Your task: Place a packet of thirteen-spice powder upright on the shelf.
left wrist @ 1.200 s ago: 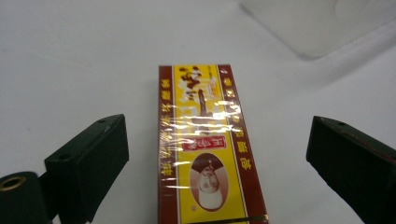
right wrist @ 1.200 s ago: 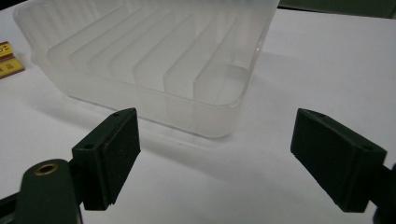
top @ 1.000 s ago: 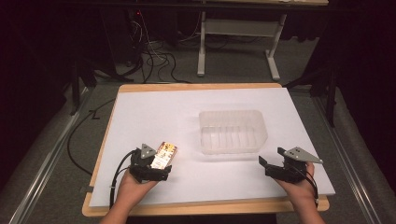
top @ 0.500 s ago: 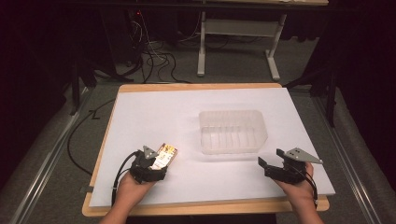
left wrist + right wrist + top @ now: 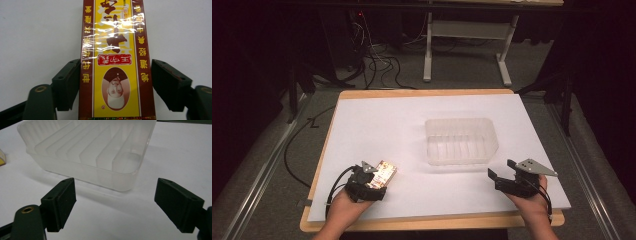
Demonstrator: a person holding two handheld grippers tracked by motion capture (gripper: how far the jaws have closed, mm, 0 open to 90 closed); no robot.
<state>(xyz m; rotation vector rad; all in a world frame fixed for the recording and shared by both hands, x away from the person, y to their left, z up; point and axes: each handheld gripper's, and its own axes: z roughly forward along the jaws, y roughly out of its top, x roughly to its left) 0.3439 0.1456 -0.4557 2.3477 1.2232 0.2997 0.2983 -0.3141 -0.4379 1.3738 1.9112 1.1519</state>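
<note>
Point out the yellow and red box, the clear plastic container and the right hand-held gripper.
yellow and red box (image 5: 116, 62): left gripper view, on its yellow front face.
clear plastic container (image 5: 461, 156): high view, on its near wall.
right hand-held gripper (image 5: 115, 206): right gripper view, midway between its open jaws.

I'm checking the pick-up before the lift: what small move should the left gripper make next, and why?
Probably close the left gripper a bit more. Its jaws have just been opening, and in the left gripper view one jaw touches the red-and-yellow box while the other stands apart, so lifting it towards the clear plastic tray might drop it.
</note>
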